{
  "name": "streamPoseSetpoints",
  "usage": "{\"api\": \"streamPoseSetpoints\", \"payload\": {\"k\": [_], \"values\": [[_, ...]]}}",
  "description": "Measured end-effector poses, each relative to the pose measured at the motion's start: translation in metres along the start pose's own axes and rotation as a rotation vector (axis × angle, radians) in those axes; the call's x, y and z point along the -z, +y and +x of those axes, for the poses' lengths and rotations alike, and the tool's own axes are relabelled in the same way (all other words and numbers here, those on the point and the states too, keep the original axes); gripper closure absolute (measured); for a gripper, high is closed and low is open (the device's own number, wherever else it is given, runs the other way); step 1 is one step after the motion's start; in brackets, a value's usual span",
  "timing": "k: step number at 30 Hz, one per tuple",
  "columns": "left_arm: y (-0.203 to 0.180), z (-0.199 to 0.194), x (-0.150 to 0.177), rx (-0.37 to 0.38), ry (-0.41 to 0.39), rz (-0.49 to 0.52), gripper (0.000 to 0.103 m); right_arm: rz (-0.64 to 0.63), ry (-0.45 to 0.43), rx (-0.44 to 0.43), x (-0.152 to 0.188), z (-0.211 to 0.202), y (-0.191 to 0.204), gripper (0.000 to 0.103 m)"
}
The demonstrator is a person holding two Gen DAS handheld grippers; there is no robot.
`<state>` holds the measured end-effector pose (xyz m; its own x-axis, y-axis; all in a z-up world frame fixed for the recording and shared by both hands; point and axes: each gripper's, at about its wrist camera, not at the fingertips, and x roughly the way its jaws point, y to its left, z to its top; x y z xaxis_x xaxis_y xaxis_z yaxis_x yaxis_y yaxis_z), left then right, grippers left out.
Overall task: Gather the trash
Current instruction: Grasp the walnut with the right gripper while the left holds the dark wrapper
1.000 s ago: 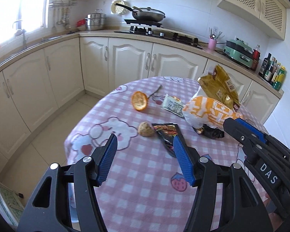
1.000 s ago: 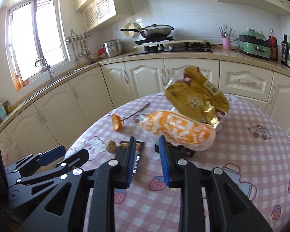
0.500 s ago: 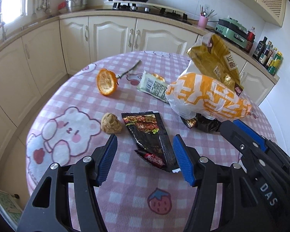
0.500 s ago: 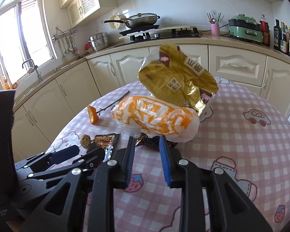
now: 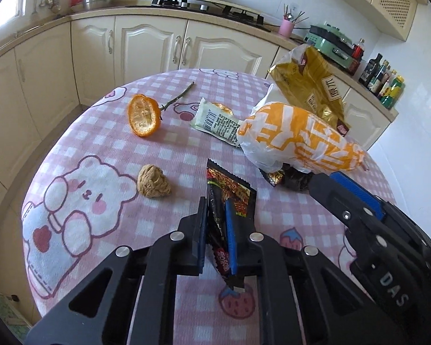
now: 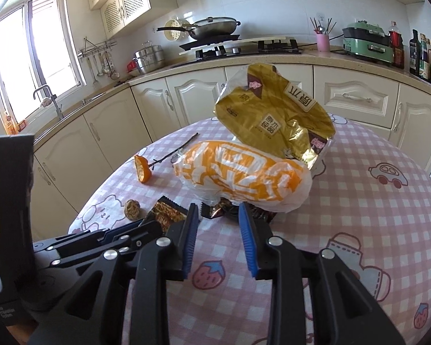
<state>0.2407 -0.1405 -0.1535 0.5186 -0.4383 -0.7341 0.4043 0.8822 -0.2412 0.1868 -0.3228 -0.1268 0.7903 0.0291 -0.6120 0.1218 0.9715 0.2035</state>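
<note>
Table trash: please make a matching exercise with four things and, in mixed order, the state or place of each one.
Things:
1. black wrapper
2. orange peel
3. gold bag
4. brown lump

States:
a. lies alone on the cloth beside the bear drawing
b. pinched in the left gripper
c. stands behind the orange-and-white bag
d. touches a thin stem

Pairs: 1-b, 2-d, 3-c, 4-a

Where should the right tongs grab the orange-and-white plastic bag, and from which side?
Probably the near, rounded end of the orange-and-white plastic bag, coming in low from the front, where the right tongs already point. The bag lies on its side, soft and puffy, so loose film should bunch between the pads. The gold snack bag leans over its far side, blocking a grip from above there.
</note>
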Motion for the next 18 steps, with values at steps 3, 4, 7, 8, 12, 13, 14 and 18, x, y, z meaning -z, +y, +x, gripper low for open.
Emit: {"api": "streamPoseSetpoints", "payload": {"k": [3, 4, 7, 8, 12, 13, 14, 18], "values": [[0.012, -0.020, 0.004, 0.016, -0.049, -0.014, 0.092, -0.005, 0.000, -0.013, 0.000, -0.002, 0.010, 0.073], [0.015, -0.026, 0.004, 0.023, -0.063, -0.020, 0.092, -0.008, -0.001, -0.018, 0.001, -0.002, 0.014, 0.073], [0.032, -0.051, 0.005, 0.035, -0.124, -0.031, 0.092, -0.022, 0.005, -0.036, 0.003, 0.000, 0.030, 0.072], [0.038, -0.058, 0.005, 0.032, -0.140, -0.037, 0.093, -0.026, 0.011, -0.043, 0.004, 0.002, 0.036, 0.071], [0.068, -0.081, 0.007, 0.003, -0.189, -0.074, 0.093, -0.055, 0.046, -0.073, 0.008, 0.017, 0.063, 0.068], [0.078, -0.086, 0.009, -0.003, -0.203, -0.086, 0.093, -0.063, 0.057, -0.081, 0.009, 0.021, 0.071, 0.066], [0.085, -0.089, 0.009, -0.005, -0.210, -0.095, 0.093, -0.070, 0.065, -0.085, 0.009, 0.024, 0.076, 0.064], [0.110, -0.094, 0.011, -0.025, -0.223, -0.128, 0.093, -0.098, 0.104, -0.088, 0.006, 0.046, 0.103, 0.061]]}}
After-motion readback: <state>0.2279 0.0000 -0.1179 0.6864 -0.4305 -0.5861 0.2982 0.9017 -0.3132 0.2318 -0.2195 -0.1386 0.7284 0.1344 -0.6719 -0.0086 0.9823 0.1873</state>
